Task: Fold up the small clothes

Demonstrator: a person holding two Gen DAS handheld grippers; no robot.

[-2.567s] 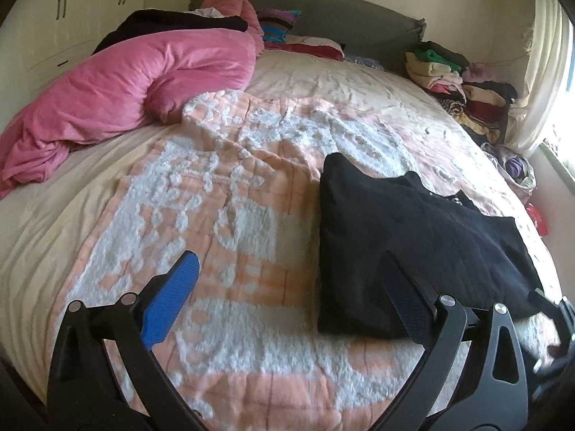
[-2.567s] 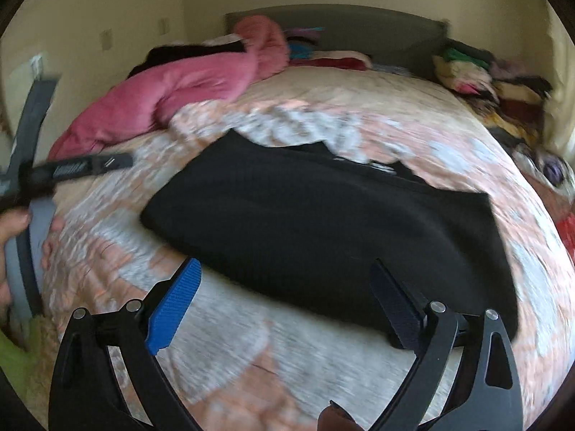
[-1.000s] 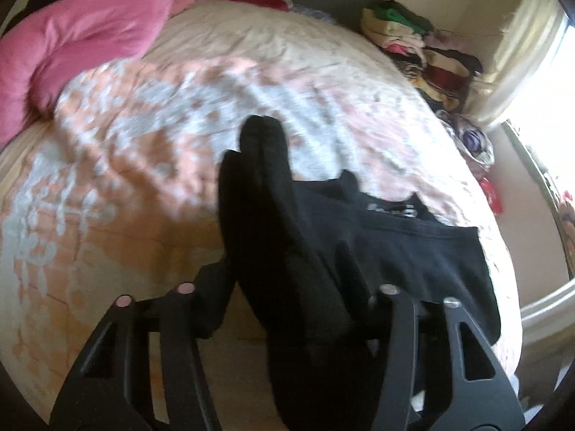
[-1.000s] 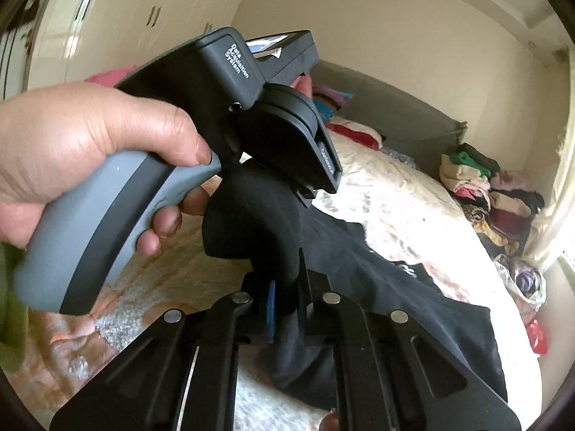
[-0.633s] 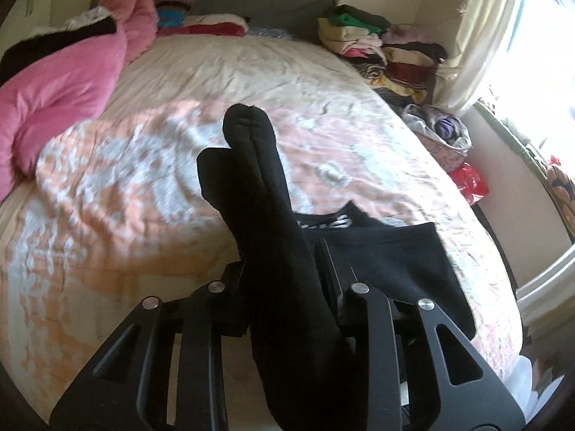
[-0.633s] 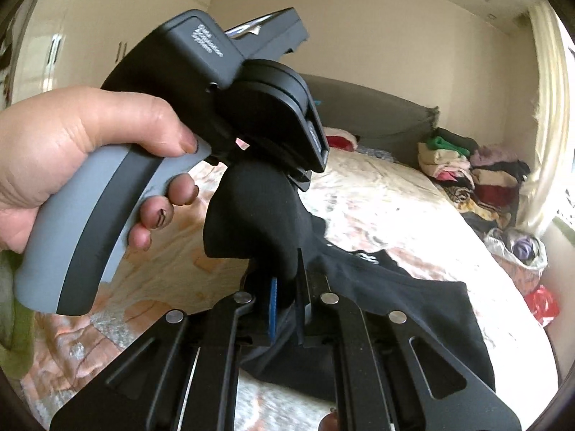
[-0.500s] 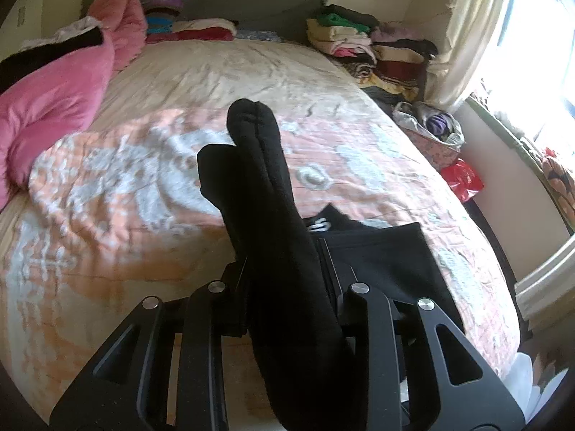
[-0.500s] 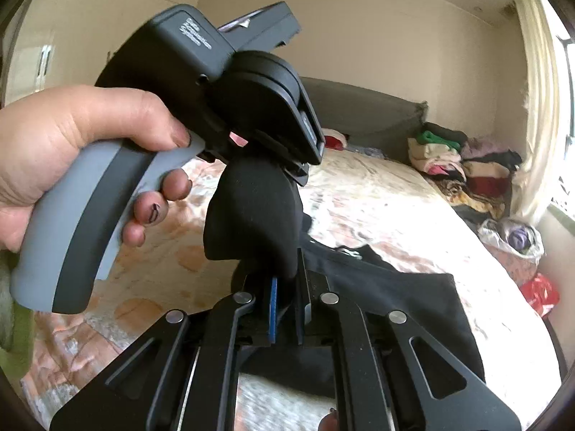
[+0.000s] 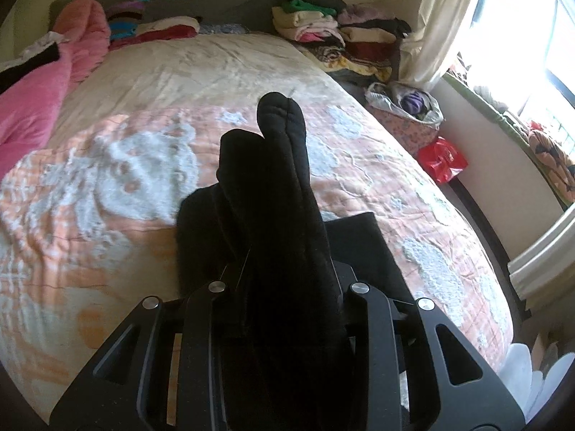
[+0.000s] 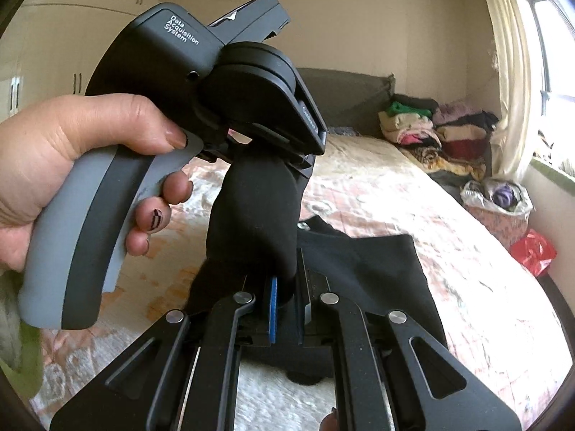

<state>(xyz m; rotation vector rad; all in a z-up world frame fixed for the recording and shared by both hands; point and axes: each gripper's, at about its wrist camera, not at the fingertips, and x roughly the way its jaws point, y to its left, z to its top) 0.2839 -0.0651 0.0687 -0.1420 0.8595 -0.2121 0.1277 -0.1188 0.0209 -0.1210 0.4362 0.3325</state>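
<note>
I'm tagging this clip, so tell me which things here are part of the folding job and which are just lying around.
In the job:
- black garment, pinched and lifted off the bed
- left gripper, shut on it
- right gripper, shut on it
- blanket under it

Lying about:
- pink duvet
- folded clothes pile
- red bag
- curtain

Both tools were open over the flat soft black garment point(image 9: 284, 215); now each pinches it, lifted and bunched off the bed point(image 9: 107, 186).

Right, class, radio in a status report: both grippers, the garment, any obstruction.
Left gripper shut on black garment. Right gripper shut on it too. Garment's edge lifted, the rest on bed. Nothing in the way.
</note>
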